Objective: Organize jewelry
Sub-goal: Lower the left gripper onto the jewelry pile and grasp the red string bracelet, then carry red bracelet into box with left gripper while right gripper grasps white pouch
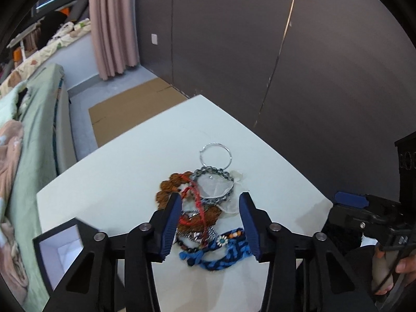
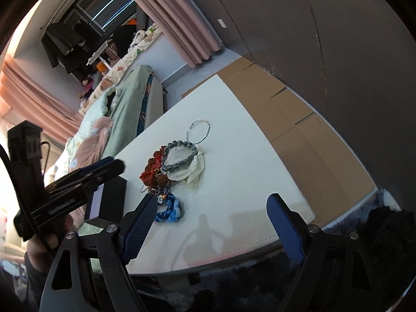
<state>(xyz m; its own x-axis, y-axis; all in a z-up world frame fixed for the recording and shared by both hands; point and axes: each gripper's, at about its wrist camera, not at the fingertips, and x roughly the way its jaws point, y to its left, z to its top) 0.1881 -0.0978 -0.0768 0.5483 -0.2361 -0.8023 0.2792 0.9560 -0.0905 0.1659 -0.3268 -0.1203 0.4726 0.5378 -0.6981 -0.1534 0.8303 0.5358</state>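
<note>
While I hold both grippers with fingers apart, left gripper [image 1: 210, 223] above the jewelry pile [image 1: 200, 208], right gripper [image 2: 213, 223] beside it, the pile's length runs from the blue braid [image 1: 221, 254] toward the silver ring [image 1: 215, 155]; the black box [image 1: 58, 254] beside it looks empty.

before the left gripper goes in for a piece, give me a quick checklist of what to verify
1. Left gripper jaws open: ok.
2. Left gripper lined up over the jewelry pile: ok.
3. Right gripper open, holding nothing, off to the side: ok.
4. Pieces separated for a single pick: not ok; red cord, brown beads and blue braid overlap.
5. Silver hoop lies free at the far edge: ok.
6. Black box open: ok; contents cannot tell.
</note>
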